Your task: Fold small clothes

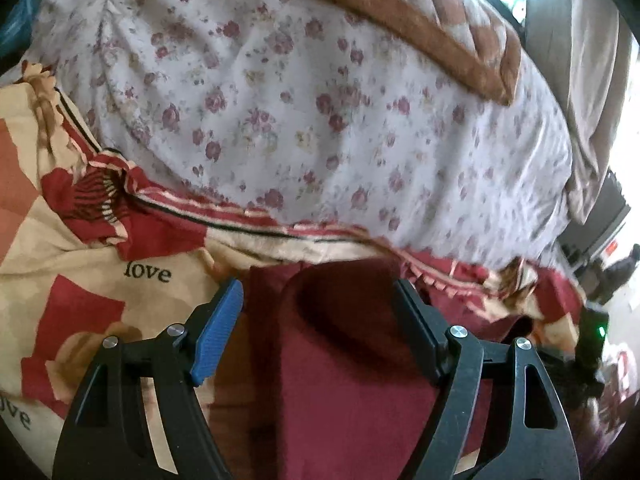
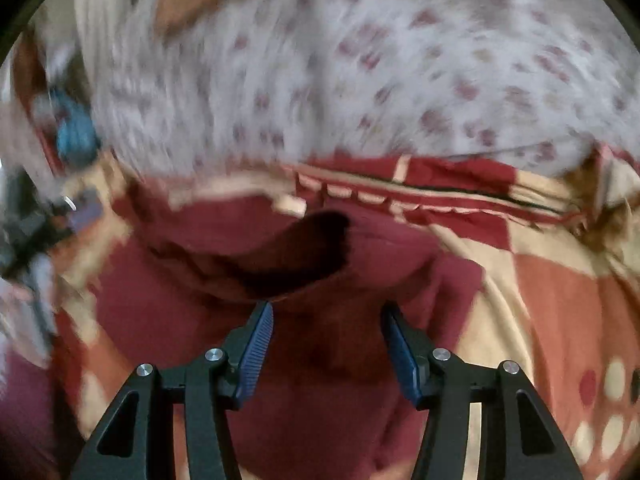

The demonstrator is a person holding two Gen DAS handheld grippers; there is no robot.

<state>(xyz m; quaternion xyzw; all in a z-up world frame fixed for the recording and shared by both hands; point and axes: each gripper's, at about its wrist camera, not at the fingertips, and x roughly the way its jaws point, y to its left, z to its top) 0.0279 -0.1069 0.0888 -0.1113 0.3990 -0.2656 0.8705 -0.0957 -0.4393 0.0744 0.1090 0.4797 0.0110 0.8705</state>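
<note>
Left gripper (image 1: 318,312) spread wide over a dark maroon garment (image 1: 344,380), blue pad (image 1: 218,332) on one finger well clear of the cloth's left edge, black finger (image 1: 416,328) on the other side standing over the cloth without pressing on it. Nothing pinched between them. Garment lying straight ahead of and beneath this gripper, a rounded fold rising between the fingers with a deep shadowed hollow behind it. Under the garment and off to the gripper's left, a red-and-cream bedcover (image 1: 80,280) printed with the word "love" (also peach blocks and a striped border). Beyond the fingertips, a white sheet with small plum flowers (image 1: 300,112); further ahead and right, a brown quilted pillow (image 1: 424,28).

Right gripper (image 2: 326,336) partly apart, both blue ribbed pads (image 2: 256,356) facing each other with the same maroon garment (image 2: 320,420) lying below and between them, not clamped. Just ahead of its fingertips, a raised lip of the garment curling over a dark opening. Same patterned bedcover (image 2: 560,300) to the gripper's right, flowered sheet (image 2: 360,80) beyond (heavily smeared by motion blur). Far left of this view, a blurred dark and blue shape, too smeared to tell what it is
</note>
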